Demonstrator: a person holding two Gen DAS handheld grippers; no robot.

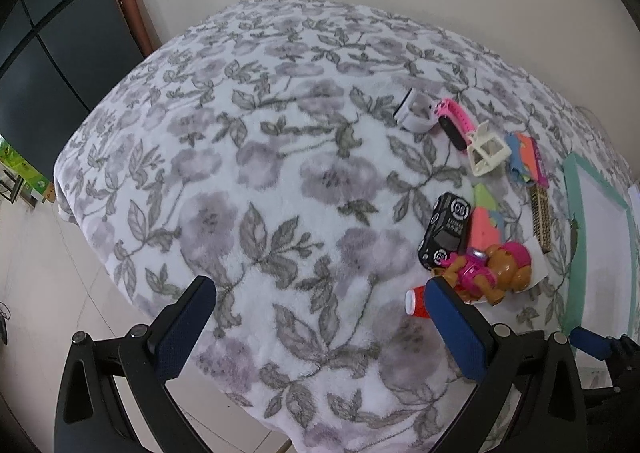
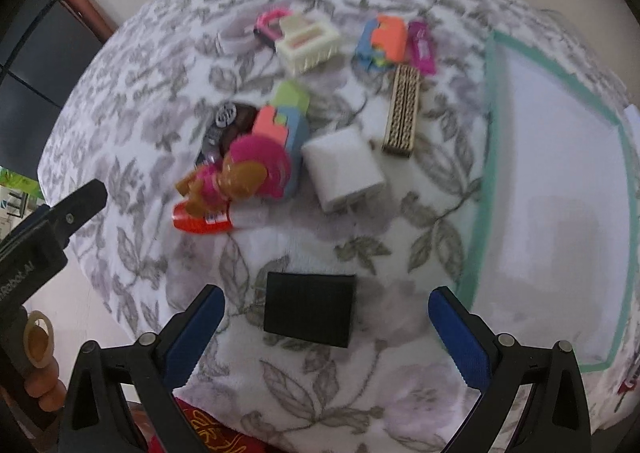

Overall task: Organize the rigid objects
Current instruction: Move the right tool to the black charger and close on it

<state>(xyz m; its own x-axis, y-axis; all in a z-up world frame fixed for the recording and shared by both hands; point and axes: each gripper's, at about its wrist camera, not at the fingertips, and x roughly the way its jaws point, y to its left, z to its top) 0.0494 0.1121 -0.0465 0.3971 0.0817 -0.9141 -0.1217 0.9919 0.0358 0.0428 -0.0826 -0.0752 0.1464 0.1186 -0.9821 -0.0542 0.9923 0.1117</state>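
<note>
With both grippers, left [image 1: 320, 313] and right [image 2: 326, 321], spread wide and empty, the green-taped white rectangular mat [image 2: 560, 173] holds nothing (sorting unstarted), and the flat black square block [image 2: 310, 309] lies nearest.

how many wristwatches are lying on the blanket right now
2: a white watch at the far end of the pile, and a pink watch touching it on the right. Others could be hidden under the toys.

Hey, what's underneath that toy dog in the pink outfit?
The toy dog lies on a pile: a red tube pokes out below it, colourful foam pieces and a black toy car sit behind. Whatever lies directly beneath its body is covered.
</note>
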